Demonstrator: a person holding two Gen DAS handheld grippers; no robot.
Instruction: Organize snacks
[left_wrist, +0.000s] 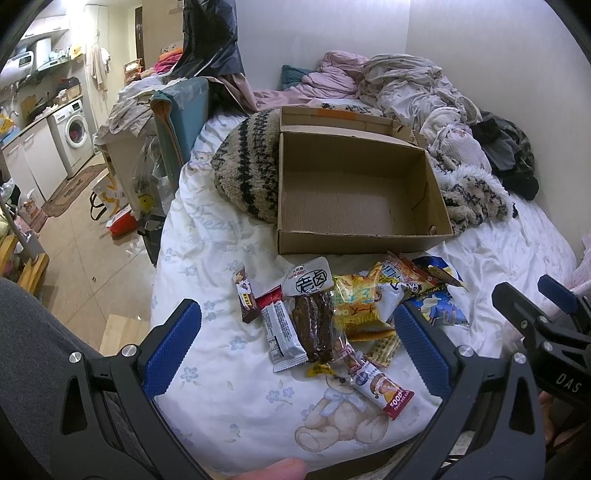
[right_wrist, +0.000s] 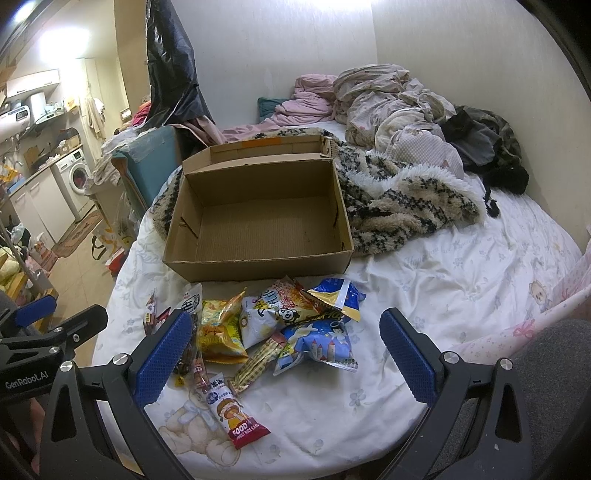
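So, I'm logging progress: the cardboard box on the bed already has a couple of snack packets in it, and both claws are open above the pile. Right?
Not quite. The cardboard box is empty; the right wrist view shows its bare floor. The snack packets all lie on the bedsheet in front of it. Left claw and right claw are indeed open above the pile.

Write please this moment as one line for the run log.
stage: start | left tongs: open, empty | right tongs: open, empty | snacks: piled on bed | cardboard box: empty, behind pile
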